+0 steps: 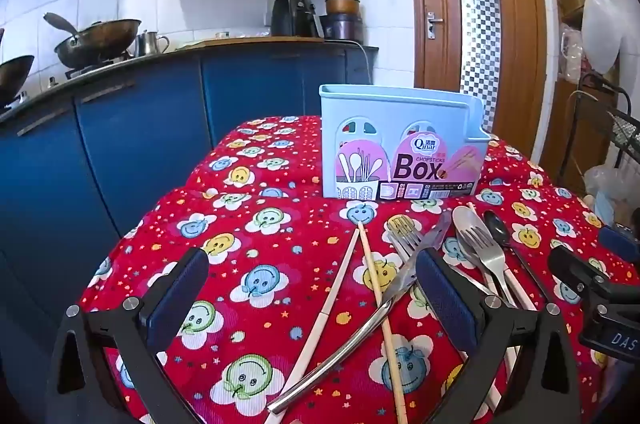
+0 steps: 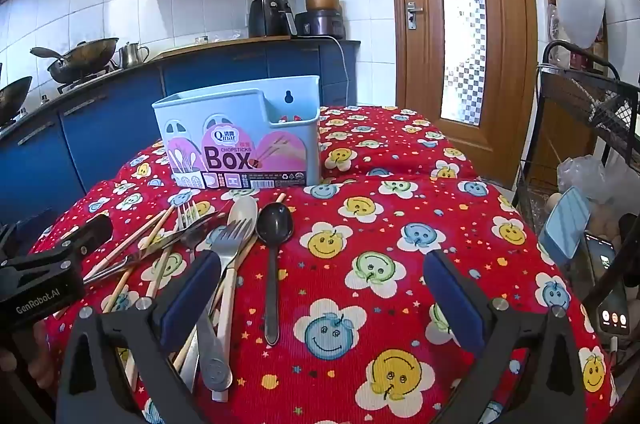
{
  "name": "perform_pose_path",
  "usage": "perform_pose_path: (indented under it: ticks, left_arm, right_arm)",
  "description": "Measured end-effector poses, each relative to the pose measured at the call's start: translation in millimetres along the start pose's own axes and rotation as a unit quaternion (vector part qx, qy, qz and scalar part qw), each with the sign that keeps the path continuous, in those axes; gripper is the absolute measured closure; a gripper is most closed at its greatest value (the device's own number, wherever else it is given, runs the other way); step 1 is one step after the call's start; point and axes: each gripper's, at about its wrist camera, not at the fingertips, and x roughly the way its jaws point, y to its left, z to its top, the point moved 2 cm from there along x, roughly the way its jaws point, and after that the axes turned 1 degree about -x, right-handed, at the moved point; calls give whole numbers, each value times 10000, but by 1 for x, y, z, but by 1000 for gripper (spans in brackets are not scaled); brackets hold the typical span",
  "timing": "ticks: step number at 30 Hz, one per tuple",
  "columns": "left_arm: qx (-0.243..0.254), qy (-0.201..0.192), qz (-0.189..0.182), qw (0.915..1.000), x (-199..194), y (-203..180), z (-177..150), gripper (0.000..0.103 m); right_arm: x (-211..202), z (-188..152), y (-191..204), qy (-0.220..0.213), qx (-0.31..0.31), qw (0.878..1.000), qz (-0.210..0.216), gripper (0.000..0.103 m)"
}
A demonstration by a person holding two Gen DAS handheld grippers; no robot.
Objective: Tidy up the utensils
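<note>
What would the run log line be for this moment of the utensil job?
stage: start | left gripper: open, empty | right gripper: open, empty | utensils: loose pile on tablecloth | chopsticks box: upright behind pile

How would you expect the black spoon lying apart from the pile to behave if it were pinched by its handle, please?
The black spoon looks stiff, so it should lift without bending. Its thin, glossy handle may slip or twist in the grip. The bowl end probably droops, being broader.
</note>
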Motion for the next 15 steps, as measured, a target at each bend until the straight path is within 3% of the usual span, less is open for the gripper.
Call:
perform_pose_path:
  ticks: [15]
  left_arm:
    - [43,-70,58,9999,-1,-2,0,0]
  right_arm:
    - [0,0,0,-38,18,10000,19,0]
